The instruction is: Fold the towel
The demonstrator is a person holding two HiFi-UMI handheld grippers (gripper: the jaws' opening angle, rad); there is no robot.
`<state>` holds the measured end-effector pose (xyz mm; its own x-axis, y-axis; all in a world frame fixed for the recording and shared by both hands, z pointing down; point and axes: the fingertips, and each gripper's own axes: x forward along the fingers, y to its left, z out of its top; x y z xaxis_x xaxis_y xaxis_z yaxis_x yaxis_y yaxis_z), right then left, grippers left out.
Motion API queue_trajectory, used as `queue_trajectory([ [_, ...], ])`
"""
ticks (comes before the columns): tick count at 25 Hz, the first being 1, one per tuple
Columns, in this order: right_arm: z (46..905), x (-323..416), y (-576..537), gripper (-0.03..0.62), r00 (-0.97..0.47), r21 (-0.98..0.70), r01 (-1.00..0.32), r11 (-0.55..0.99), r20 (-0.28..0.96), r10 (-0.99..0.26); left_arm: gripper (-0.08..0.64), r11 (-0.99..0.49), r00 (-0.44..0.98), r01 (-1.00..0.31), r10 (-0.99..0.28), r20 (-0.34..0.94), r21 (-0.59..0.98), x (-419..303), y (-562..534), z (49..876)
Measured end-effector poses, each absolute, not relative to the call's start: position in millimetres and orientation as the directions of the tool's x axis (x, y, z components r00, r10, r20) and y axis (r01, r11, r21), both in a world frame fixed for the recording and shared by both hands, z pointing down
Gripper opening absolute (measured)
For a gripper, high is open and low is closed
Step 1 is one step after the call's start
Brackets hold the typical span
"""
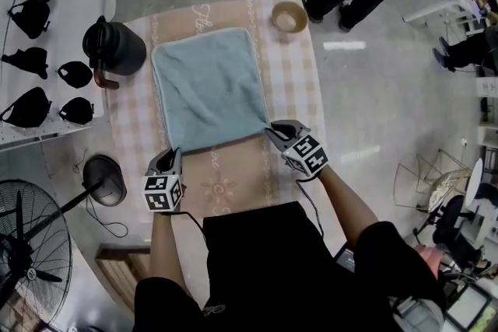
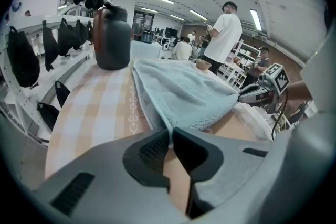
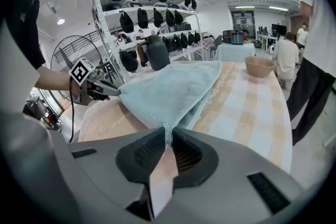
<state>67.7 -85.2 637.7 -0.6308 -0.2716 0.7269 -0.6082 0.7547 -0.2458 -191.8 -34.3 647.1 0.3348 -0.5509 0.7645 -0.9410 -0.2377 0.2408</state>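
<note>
The left gripper (image 1: 173,153) is clamped on the near left corner of the pale blue towel (image 1: 206,85). The right gripper (image 1: 273,131) is clamped on its near right corner, with the near edge running between them. The rest of the towel lies spread on the checked table (image 1: 299,82), which shows a bare strip along the towel's right edge (wider than on the left). A black jug (image 1: 115,47) stands just beside the far left corner. A bowl (image 1: 289,16) sits apart from the far right corner.

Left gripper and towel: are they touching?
Touching. In the left gripper view the left gripper pinches the towel by its near corner.
</note>
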Motion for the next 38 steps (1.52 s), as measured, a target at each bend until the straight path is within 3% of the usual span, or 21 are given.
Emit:
queue_trajectory([
  [17, 619, 90, 4, 0.044, -0.641, -0.291, -0.598, 0.747, 0.733, -0.227, 0.034, -0.121, 0.288, -0.956, -0.545, 0.787, 0.266, -169, 70, 627],
  [23, 597, 88, -16, 0.044, -0.657, -0.397, -0.633, 0.664, 0.729, -0.191, 0.031, -0.039, 0.293, -0.944, -0.562, 0.774, 0.328, -180, 46, 596],
  [38, 554, 62, -146, 0.044, -0.622, -0.37, -0.704, 0.606, 0.734, -0.274, 0.025, -0.003, 0.24, -0.953, -0.619, 0.748, 0.304, -230, -87, 561],
])
